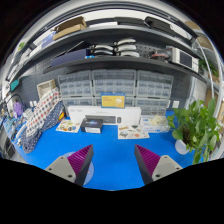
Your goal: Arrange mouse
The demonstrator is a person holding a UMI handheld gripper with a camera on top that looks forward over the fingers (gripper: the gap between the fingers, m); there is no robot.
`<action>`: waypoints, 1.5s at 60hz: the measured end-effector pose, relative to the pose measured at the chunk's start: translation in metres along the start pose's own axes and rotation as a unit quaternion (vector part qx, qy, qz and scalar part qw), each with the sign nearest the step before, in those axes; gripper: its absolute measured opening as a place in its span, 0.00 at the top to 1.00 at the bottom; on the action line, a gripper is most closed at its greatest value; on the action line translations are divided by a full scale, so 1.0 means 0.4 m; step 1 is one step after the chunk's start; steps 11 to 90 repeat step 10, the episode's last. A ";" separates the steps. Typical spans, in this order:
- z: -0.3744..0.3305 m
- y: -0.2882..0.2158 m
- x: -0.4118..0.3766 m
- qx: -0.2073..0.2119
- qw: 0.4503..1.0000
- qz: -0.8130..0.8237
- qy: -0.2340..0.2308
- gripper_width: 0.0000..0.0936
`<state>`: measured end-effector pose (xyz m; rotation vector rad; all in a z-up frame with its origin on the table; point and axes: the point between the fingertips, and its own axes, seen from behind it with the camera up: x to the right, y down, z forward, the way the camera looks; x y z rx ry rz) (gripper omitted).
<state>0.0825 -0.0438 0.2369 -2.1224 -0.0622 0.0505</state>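
Observation:
My gripper (113,153) is open and empty, held above the blue table (112,145). Its two fingers with purple pads (76,163) stand wide apart, with only bare blue surface between them. I cannot make out a mouse. A faint pale patch (89,171) lies on the table against the inner side of the left finger; I cannot tell what it is.
At the table's far edge stand a dark box (92,125) and flat white items (131,130). A green plant (196,122) in a white pot stands at the right. A patterned cloth (38,118) hangs at the left. Shelves with small drawers (110,88) line the back wall.

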 end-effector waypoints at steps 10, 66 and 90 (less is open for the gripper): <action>-0.002 0.027 0.014 -0.011 1.000 0.004 -0.001 0.10; -0.002 0.027 0.014 -0.011 1.000 0.004 -0.001 0.10; -0.002 0.027 0.014 -0.011 1.000 0.004 -0.001 0.10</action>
